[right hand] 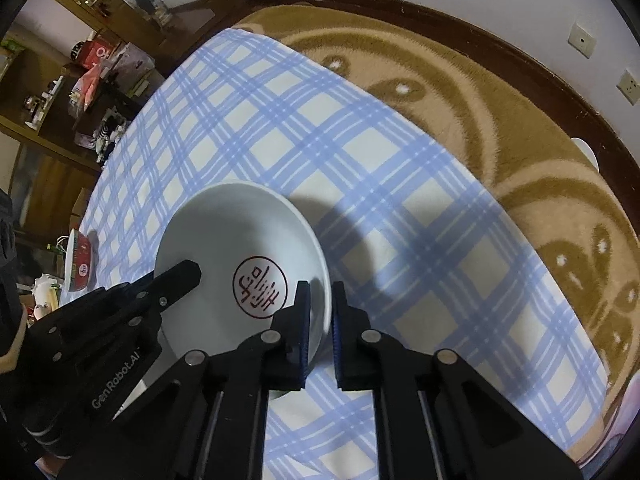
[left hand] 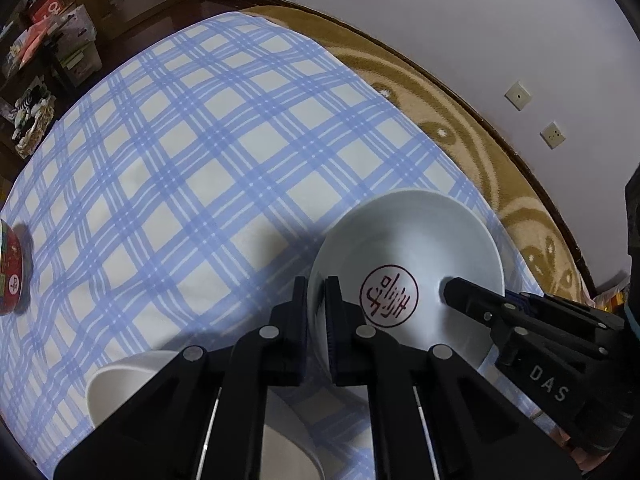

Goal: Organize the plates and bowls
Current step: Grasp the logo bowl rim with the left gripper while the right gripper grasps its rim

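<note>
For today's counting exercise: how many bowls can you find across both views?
3: the red-stamped white bowl gripped by both grippers, a plain white bowl beneath the left gripper, a red-patterned bowl far left.

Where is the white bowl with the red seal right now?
The white bowl with the red seal is held over the plaid tablecloth, its rim pinched on opposite sides by the left hand-held gripper and right hand-held gripper.

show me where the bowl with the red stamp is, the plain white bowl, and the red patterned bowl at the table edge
bowl with the red stamp [left hand: 390, 295], left wrist view, on the red seal in its bottom.
plain white bowl [left hand: 124, 384], left wrist view, on its outer wall.
red patterned bowl [right hand: 82, 266], right wrist view, on its red side.
</note>
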`<state>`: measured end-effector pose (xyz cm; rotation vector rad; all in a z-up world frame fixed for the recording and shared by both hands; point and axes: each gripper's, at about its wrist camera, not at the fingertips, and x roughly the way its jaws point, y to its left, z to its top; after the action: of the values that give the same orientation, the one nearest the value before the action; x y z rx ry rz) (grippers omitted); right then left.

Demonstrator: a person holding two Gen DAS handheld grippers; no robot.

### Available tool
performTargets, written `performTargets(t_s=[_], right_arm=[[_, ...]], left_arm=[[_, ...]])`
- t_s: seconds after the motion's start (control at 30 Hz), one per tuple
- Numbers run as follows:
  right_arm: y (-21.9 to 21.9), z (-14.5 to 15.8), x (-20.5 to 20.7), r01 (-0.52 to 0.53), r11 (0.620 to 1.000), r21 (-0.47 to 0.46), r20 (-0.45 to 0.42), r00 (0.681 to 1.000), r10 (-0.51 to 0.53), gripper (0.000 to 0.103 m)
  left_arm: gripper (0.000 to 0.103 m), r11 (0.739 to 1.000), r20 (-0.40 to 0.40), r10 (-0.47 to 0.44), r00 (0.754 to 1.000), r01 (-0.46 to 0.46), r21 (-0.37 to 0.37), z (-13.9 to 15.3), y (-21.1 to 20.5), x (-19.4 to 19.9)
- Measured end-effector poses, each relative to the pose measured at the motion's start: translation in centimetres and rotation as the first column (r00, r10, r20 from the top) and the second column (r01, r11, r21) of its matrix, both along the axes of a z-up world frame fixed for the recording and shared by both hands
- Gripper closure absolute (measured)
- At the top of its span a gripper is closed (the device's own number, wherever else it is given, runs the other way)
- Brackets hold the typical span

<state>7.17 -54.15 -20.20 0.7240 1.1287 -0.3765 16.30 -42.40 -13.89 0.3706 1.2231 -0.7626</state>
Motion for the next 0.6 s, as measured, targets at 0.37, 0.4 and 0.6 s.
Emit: performTargets(t_s=[0.37, 0.4, 0.6], right_arm=[[1.3, 3.4, -0.8, 0.005, 0.999, -0.043, 0.084, 0.996, -0.001, 0.093], [1.5, 3.7, -0.8, 0.003, 0.999, -0.045, 0.092, 0.996, 0.001, 0.093], [3.3, 4.8, 0.0, -0.020, 0.997, -0.068, 0.122, 0.992, 0.028, 0.092]], left_arm=[[0.093, 1.000, 0.037, 0.011, 0.999, -0.010, -0.029, 3.0, 1.5, -0.3], [0.093, 1.000, 0.044, 0.014, 0.999, -0.012, -0.028, 3.3, 1.7, -0.3], [0.092, 0.999, 0.064, 0.038, 0.997, -0.037, -0.011, 4.2, 3.7, 0.0]])
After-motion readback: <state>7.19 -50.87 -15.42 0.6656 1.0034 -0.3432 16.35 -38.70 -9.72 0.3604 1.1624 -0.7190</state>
